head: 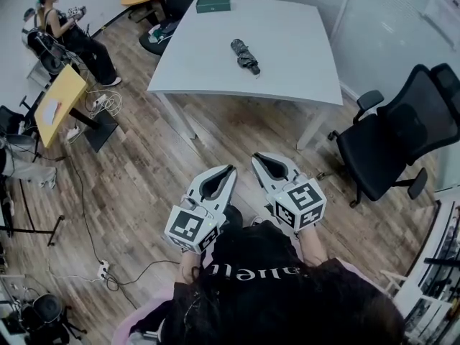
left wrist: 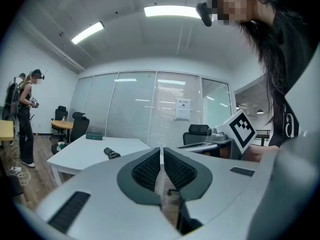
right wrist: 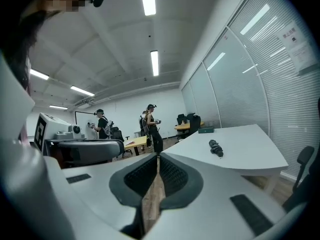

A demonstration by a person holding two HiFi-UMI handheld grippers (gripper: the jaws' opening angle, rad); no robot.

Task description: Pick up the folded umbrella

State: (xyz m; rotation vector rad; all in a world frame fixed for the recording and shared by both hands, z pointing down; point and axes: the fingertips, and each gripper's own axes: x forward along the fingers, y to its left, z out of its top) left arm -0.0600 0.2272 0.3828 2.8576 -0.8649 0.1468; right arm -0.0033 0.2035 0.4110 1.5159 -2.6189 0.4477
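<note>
One white table (head: 302,70) is standing well ahead of the person. The left gripper (head: 228,169) and right gripper (head: 256,158) are hovering over the floor, jaws pressed together, empty. The folded umbrella (head: 245,56) is lying near the table's middle.

The folded umbrella (head: 245,56), black and compact, lies flat near the middle of the white table (head: 302,63)

Open-plan office with glass-walled rooms.
A large white tabletop (head: 287,49) stands at the upper middle of the head view, with a black swivel chair (head: 392,146) at the right and a yellow desk (head: 61,99) at the upper left, all on a wood-plank floor (head: 144,171). Glass partitions with blinds (left wrist: 145,106) and ceiling strip lights (left wrist: 172,11) fill the left gripper view.
</note>
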